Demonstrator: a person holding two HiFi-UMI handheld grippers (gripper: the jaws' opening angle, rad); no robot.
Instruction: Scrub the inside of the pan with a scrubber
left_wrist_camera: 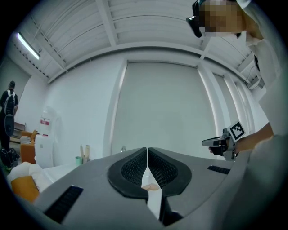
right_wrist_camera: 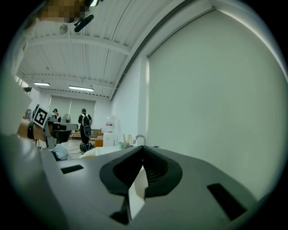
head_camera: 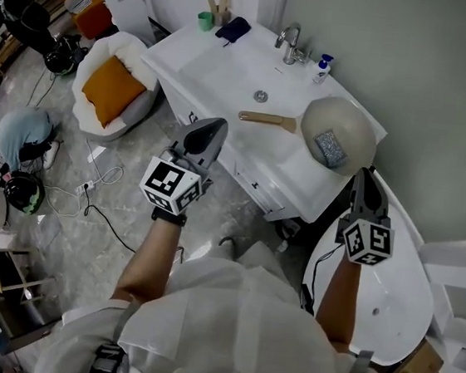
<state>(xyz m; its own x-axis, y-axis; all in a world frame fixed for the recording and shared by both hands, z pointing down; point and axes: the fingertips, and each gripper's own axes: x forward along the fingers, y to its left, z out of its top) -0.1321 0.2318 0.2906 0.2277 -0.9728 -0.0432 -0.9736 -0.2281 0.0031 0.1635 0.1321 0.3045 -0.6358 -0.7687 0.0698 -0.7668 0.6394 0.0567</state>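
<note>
While you stand facing the white sink counter (head_camera: 229,72), both tools are shut and hold nothing. Your left gripper (head_camera: 210,127) shows its two dark ribbed pads pressed together along a thin seam in the left gripper view (left_wrist_camera: 147,155), with only the pale wall beyond them. Your right gripper (head_camera: 360,174) is the same: in the right gripper view (right_wrist_camera: 143,157) its jaws meet, with nothing between them.

Look in the head view for the round pale-grey pan with the light wooden handle (head_camera: 353,120). It sits on the right end of the counter, and its handle points left, toward the round metal drain (head_camera: 261,96). The grey rectangular scrubber (head_camera: 331,147) lies inside the pan, against the side nearer you. Your right gripper's tip is near the pan's near rim but apart from it. Your left gripper is over the counter's front edge, well apart from the pan.

At the back of the counter stand a chrome faucet (head_camera: 291,42), a small white bottle with a blue cap (head_camera: 323,66), a green cup (head_camera: 204,21) and a dark blue cloth (head_camera: 232,28). An orange cushion (head_camera: 110,88) rests on a white seat left of the counter.
</note>
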